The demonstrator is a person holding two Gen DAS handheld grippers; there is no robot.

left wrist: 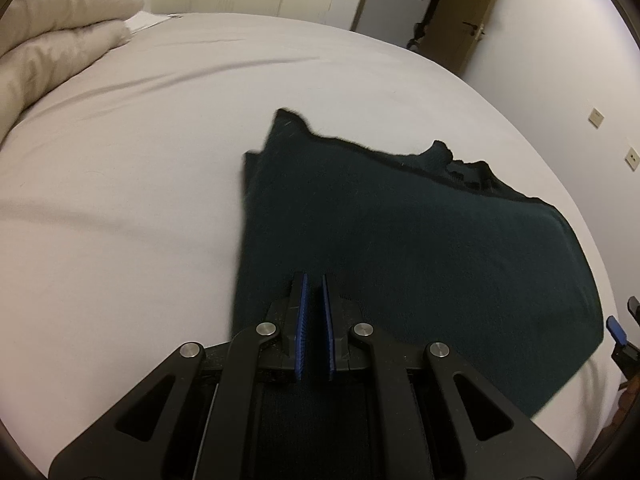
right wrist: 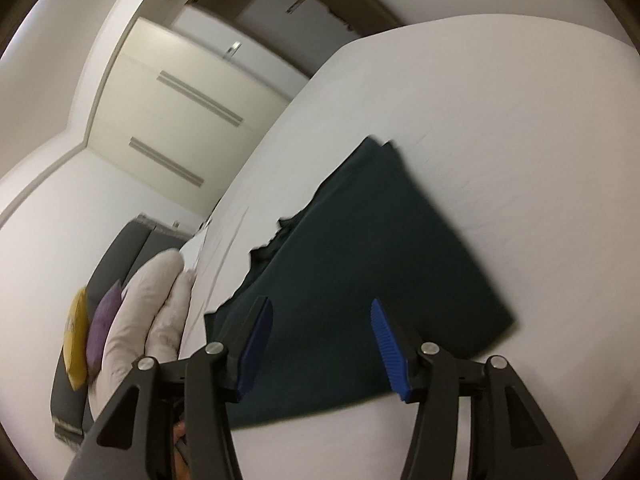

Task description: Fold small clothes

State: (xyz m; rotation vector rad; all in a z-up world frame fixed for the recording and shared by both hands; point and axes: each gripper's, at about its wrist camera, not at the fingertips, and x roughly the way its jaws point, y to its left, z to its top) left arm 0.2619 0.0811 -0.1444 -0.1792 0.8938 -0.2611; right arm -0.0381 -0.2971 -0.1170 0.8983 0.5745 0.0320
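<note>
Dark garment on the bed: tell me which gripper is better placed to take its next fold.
Right, probably. The right gripper hovers open over the dark garment's near edge with nothing between its pads. The left gripper is nearly shut over the cloth.

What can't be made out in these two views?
- Left gripper: whether its nearly shut pads pinch the dark garment; black on black, left view.
- Garment's near edge: hidden behind the gripper linkages, both views.
- Garment type: folded, far edge blurred.
- Right gripper: mostly cut off in left view.
</note>
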